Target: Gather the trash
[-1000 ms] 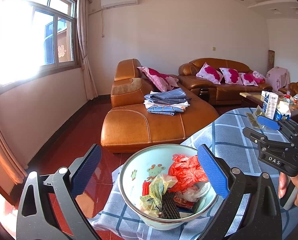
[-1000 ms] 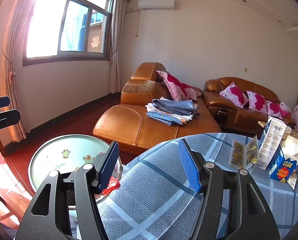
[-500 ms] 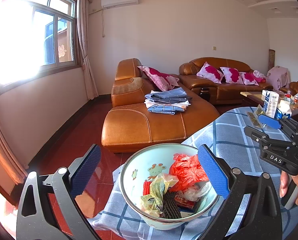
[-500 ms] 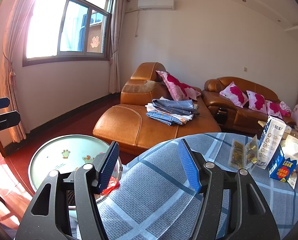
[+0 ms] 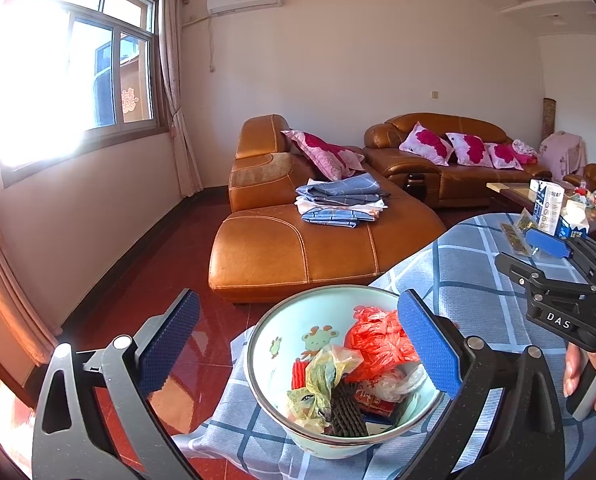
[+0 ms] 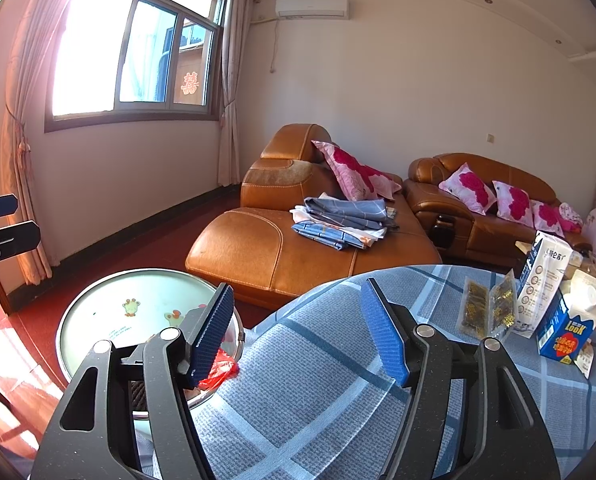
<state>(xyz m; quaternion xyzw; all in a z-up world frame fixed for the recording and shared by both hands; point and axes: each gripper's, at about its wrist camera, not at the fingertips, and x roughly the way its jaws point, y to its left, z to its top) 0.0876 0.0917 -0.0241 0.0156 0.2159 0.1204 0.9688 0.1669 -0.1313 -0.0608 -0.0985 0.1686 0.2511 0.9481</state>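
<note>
Enamel basin (image 5: 281, 344) at the bench (image 5: 470, 280) edge, holding wrappers and a red bag (image 5: 378, 340). Left tongs (image 5: 298, 344) apart, empty. Right tongs (image 6: 298, 332) opening, nothing between them.

Left tool (image 5: 298, 344) spread above bowl (image 5: 273, 332); trash (image 5: 374, 344) inside
</note>
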